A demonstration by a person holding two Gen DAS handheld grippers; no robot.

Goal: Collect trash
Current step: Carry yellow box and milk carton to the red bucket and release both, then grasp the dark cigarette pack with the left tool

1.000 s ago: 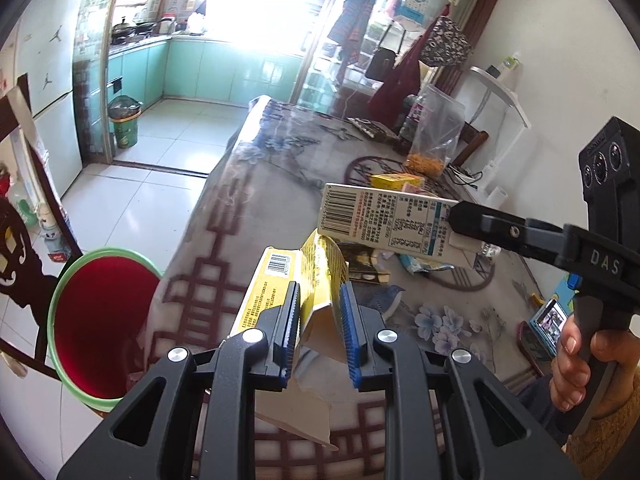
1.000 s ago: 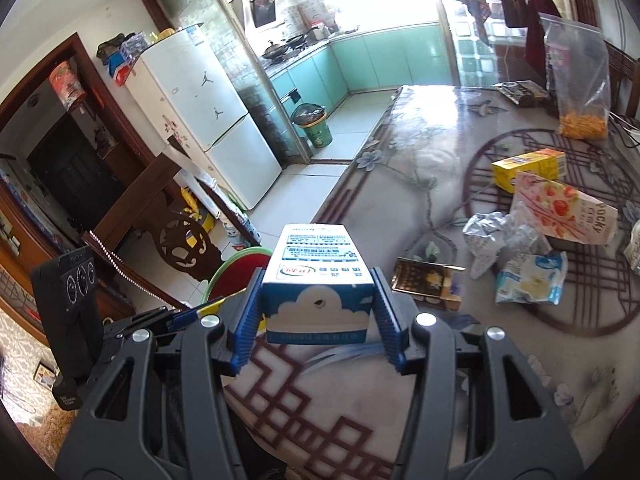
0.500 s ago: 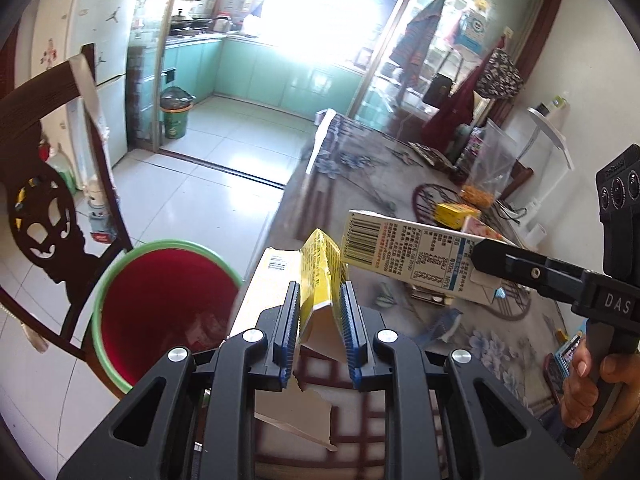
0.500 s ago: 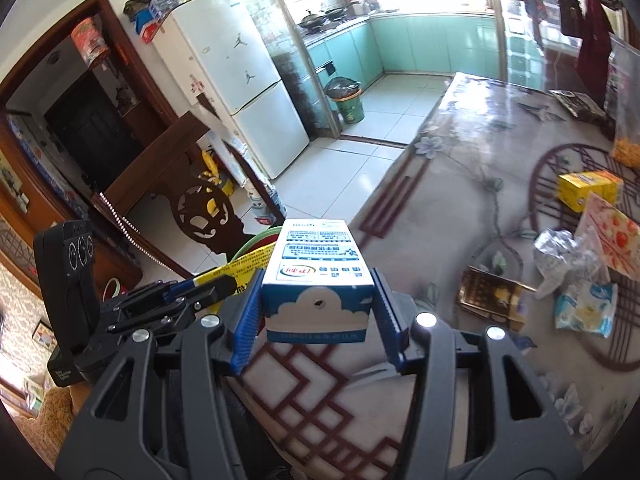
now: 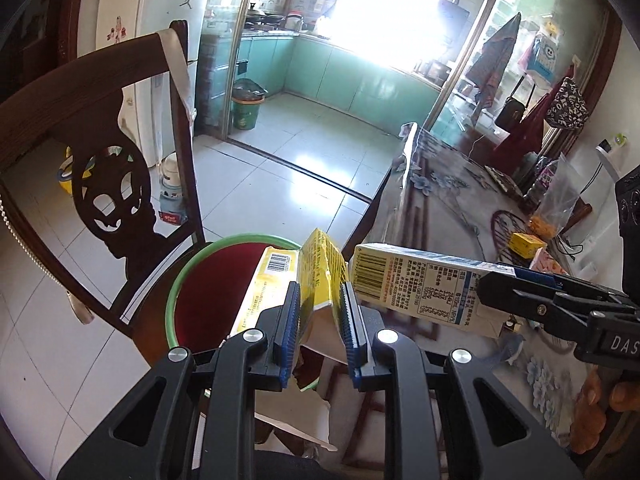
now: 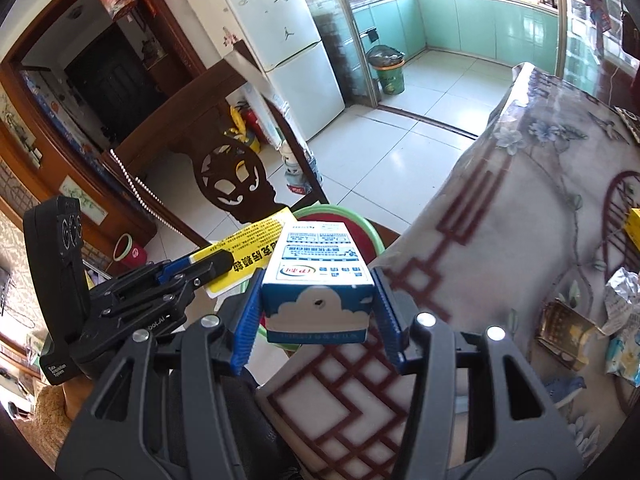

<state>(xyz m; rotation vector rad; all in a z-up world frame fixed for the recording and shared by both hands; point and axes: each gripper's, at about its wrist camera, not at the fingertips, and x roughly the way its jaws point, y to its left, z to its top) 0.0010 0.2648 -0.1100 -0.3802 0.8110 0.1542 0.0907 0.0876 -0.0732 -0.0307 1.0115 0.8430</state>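
My left gripper (image 5: 319,320) is shut on a torn, flattened yellow box (image 5: 320,276), which hangs over the red bin with a green rim (image 5: 216,292) on the floor beside the table. My right gripper (image 6: 316,316) is shut on a blue-and-white milk carton (image 6: 316,280), held above the table's edge near that bin (image 6: 360,228). In the left wrist view the carton (image 5: 424,284) sticks out of the right gripper (image 5: 516,284). In the right wrist view the left gripper (image 6: 208,262) holds the yellow box (image 6: 252,248) just left of the carton.
A dark carved wooden chair (image 5: 104,184) stands close to the bin. The patterned table (image 6: 520,220) still carries a yellow carton (image 5: 528,243), a brown box (image 6: 564,332), a foil wrapper (image 6: 620,292) and a plastic bag (image 5: 556,208). A green bin (image 5: 246,106) stands by the kitchen door.
Both grippers have swung left off the table toward the red bin, each keeping its grip. The bin and the chair have come further into view.
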